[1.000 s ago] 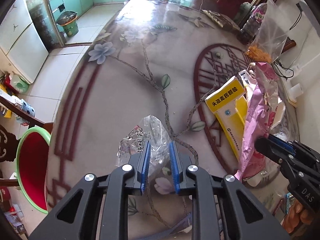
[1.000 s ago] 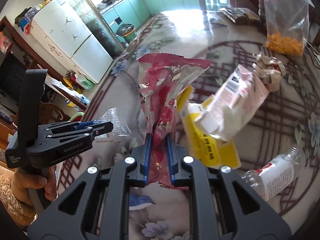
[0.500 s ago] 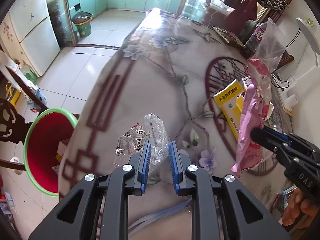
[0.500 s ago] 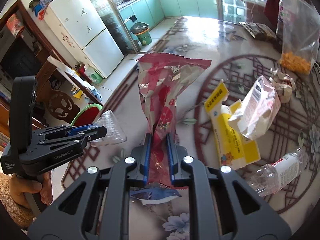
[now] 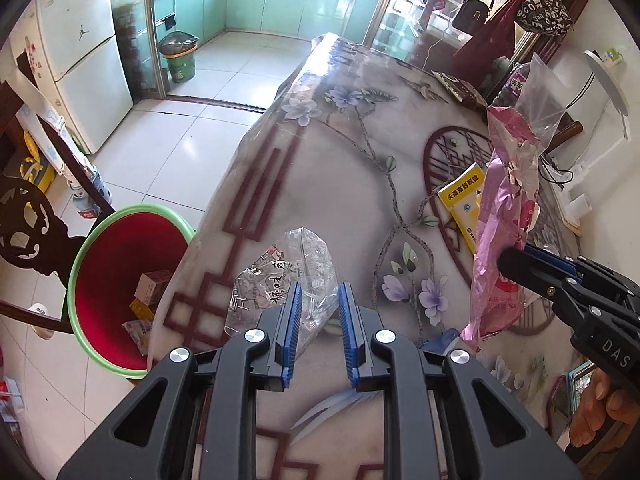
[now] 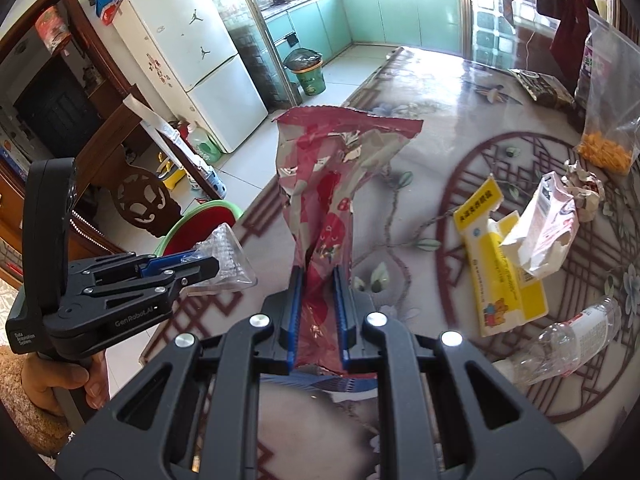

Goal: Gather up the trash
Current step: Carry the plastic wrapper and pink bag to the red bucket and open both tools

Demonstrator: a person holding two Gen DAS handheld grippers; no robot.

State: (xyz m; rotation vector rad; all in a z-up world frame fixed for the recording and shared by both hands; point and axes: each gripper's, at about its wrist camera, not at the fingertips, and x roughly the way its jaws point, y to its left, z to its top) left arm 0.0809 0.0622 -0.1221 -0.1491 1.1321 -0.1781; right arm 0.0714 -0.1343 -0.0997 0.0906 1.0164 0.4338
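Clear wrapper pinched by left gripper, jaws nearly closed. Pink bag clamped in fully closed right gripper. Both held above table, near red bin.

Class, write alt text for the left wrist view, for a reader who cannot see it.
The left gripper pinches a crumpled clear plastic wrapper above a flower-patterned table. At right, the right gripper holds up a pink snack bag. A red bin with a green rim stands on the floor beside the table, some trash inside.
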